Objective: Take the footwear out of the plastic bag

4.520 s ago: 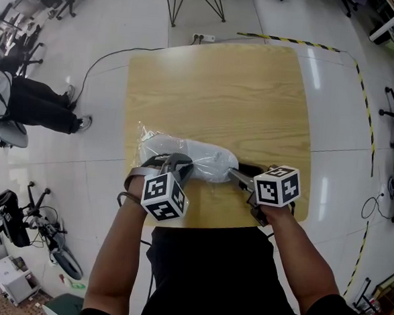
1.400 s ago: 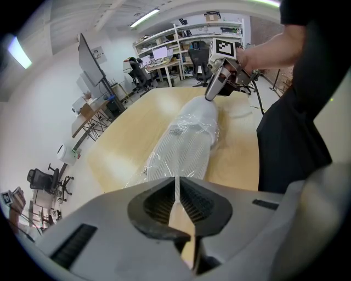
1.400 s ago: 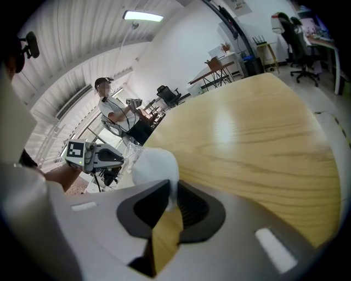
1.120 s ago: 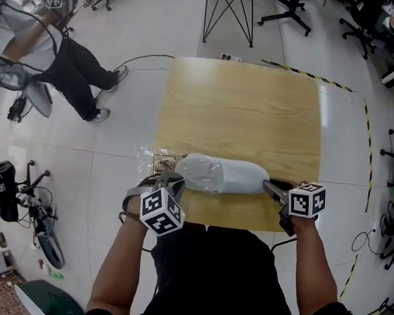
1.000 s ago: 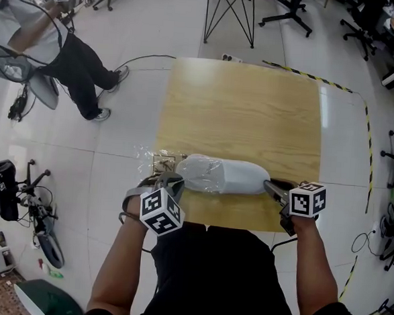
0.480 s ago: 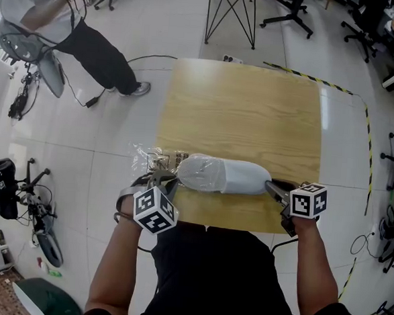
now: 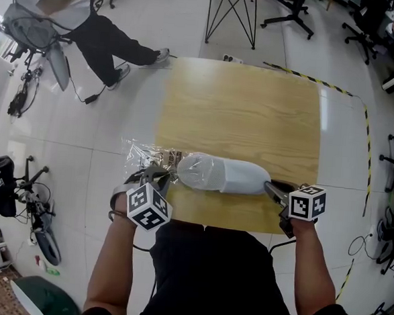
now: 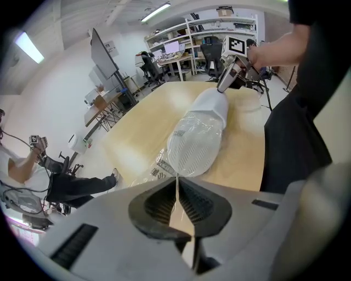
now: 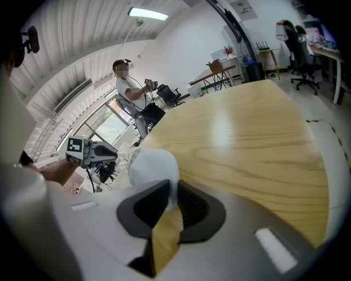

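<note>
The white footwear (image 7: 224,175) is lying lengthwise on the table (image 7: 241,103), close to the table's near edge, sole facing the table's left side going by the left gripper view. The clear plastic bag (image 7: 143,155) looks like it's only wrapping the half toward the table's left edge now, though with see-through film I wouldn't swear exactly where it stops. Its loose, crinkly end with the printed label sticks out past the table's left edge into the air. The left gripper (image 7: 155,178) sits right at that left edge, and its jaws have just been closing: they're nearly together with only a thin sheet of the bag's film pinched between the pads, no shoe in there. The right gripper (image 7: 270,187) is over the table's near-right corner, jaws narrow and clamped on the bare end of the footwear, with white material right between the pads. So I think it's a 2-handed tug setup: 1 gripper anchors the shoe, the other has only bag, so pulling them apart along the table's near edge should slide the film off. I'd guess the job is about halfway. Off past the table's far-left corner, a person (image 7: 73,10) is standing on the floor, well apart from all this.
</note>
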The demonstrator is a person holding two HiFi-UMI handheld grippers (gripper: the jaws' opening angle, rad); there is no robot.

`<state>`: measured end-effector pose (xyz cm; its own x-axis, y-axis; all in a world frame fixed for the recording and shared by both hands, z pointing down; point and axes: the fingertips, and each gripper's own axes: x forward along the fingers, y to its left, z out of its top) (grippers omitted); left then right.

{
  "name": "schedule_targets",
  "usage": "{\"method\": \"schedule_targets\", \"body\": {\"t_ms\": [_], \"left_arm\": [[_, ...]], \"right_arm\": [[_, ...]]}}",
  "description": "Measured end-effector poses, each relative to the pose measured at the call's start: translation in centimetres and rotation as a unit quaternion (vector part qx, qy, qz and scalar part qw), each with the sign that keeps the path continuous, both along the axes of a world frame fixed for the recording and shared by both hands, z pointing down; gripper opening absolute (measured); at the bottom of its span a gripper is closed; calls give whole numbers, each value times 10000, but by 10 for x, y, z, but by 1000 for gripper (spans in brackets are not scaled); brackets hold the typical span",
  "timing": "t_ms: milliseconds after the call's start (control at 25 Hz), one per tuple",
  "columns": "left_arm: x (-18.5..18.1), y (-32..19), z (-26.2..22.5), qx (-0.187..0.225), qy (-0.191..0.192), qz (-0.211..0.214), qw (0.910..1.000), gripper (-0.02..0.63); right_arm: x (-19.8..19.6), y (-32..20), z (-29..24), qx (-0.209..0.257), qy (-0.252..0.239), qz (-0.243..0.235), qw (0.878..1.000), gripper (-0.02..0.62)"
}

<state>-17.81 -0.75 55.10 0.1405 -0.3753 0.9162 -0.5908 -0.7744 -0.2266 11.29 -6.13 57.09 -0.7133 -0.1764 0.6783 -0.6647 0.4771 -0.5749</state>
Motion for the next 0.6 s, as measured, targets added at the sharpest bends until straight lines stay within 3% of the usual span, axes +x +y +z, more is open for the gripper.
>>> {"method": "schedule_targets", "body": {"t_ms": [600], "left_arm": [[-49, -11, -1, 33, -251, -512, 9984, 11]], "right_arm": [[5, -4, 3, -47, 4, 80, 10000, 51]]}}
